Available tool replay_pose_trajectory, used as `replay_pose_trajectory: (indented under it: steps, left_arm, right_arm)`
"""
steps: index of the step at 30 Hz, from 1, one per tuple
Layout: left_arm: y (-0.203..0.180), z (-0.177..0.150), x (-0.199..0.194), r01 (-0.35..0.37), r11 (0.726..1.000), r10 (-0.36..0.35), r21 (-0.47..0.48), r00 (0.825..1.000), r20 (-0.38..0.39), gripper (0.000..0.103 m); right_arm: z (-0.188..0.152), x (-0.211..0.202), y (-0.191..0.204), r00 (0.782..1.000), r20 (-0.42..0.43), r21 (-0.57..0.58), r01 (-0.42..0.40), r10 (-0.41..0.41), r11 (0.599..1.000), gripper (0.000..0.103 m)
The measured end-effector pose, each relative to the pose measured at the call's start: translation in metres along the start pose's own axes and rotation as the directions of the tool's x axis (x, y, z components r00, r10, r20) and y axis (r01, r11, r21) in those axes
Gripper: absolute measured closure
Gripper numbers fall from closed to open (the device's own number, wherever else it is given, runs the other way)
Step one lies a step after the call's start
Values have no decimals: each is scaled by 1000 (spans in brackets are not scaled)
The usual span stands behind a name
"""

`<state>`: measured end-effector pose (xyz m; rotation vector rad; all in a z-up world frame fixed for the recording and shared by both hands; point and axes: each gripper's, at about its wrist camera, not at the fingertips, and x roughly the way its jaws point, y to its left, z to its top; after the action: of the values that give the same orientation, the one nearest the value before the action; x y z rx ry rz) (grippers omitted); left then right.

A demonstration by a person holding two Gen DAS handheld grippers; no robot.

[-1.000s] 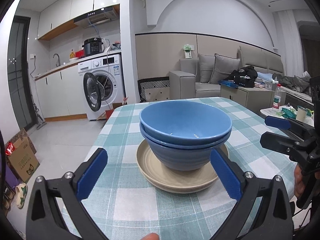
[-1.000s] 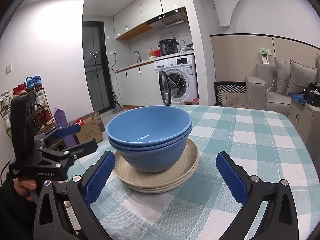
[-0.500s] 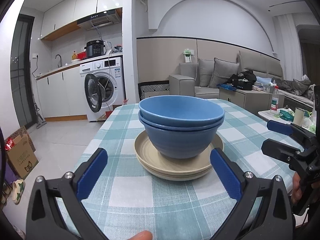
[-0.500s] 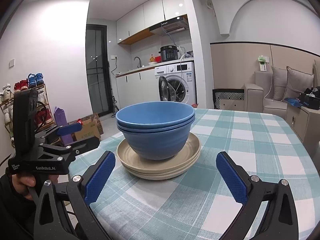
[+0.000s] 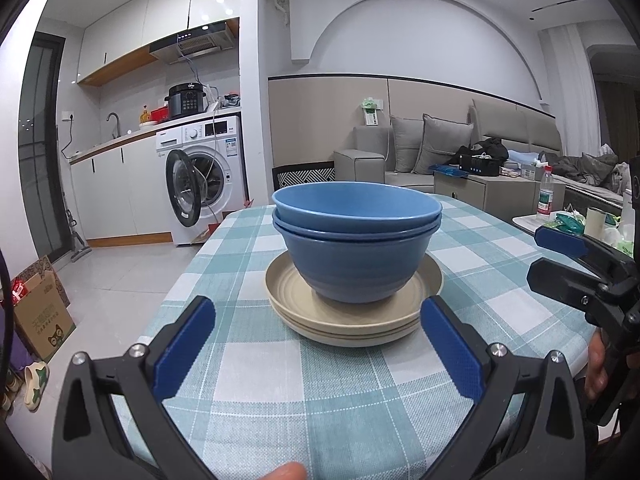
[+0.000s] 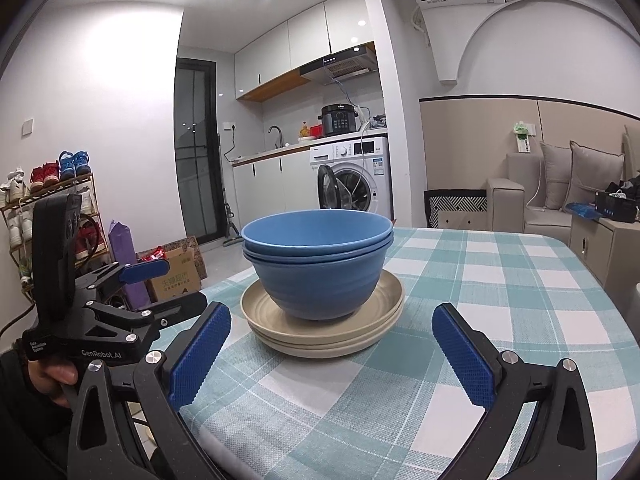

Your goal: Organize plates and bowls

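Both views sit low, just above the worktop (image 5: 248,384), each looking forward between its own wide-apart tongs. The left wrist view faces the stacked bowls (image 5: 356,240) close up from the left tongs (image 5: 316,352). The right wrist view faces them from the right tongs (image 6: 332,356), further right. Both share the stack, the plates (image 6: 320,320) and the washing machine (image 6: 352,176); each glimpses the other's tongs.

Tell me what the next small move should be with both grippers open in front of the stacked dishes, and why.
Probably just ease both grippers back from the table. The two nested blue bowls already sit centred on the stacked beige plates on the checked tablecloth, and the left gripper and right gripper are open and empty, so nothing seems left to sort.
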<state>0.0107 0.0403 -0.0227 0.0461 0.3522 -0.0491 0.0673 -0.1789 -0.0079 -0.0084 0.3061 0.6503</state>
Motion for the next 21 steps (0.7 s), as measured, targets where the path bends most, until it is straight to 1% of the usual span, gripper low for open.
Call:
replay_pose_trajectory:
  steps: [10, 21]
  left_arm:
    - [2, -1, -3, -2, 1000, 2, -12, 1000, 23, 0]
    - [3, -1, -7, 0, 1000, 0, -16, 999, 37, 0]
  right_arm:
    - [4, -3, 6, 1000, 16, -13, -13, 13, 1000, 0]
    - [5, -2, 8, 1000, 8, -20, -12, 12, 1000, 0]
